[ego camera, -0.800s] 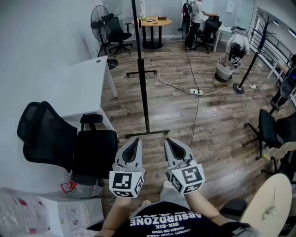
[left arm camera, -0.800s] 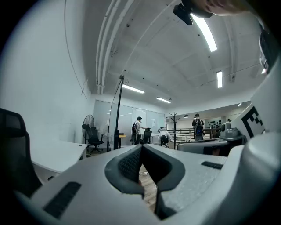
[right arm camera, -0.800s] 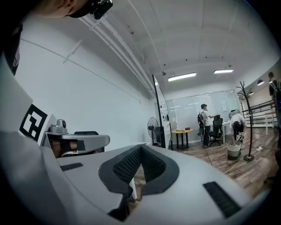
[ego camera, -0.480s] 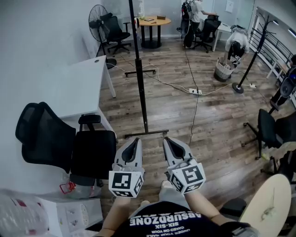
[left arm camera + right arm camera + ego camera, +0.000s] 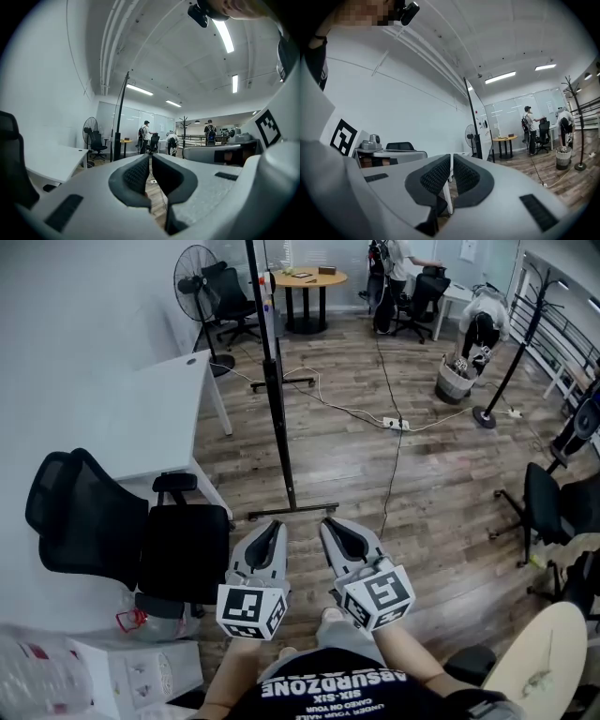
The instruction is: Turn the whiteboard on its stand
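Left claw (image 5: 272,527) clenched, nothing in it. Right claw (image 5: 330,525) clenched too, empty. Both are level and side by side, close in front of the person's body, tips toward the whiteboard (image 5: 272,381). The whiteboard stands edge-on just ahead of the claw tips, untouched, with its stand foot (image 5: 292,511) on the wood floor (image 5: 431,484). Black office chair (image 5: 141,540) left of the claws.

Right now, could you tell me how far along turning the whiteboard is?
Done: nothing visible; the whiteboard stands edge-on to us, untouched. In hand: nothing; the left gripper and right gripper are shut, empty, short of it. Left: reach the board and turn it.
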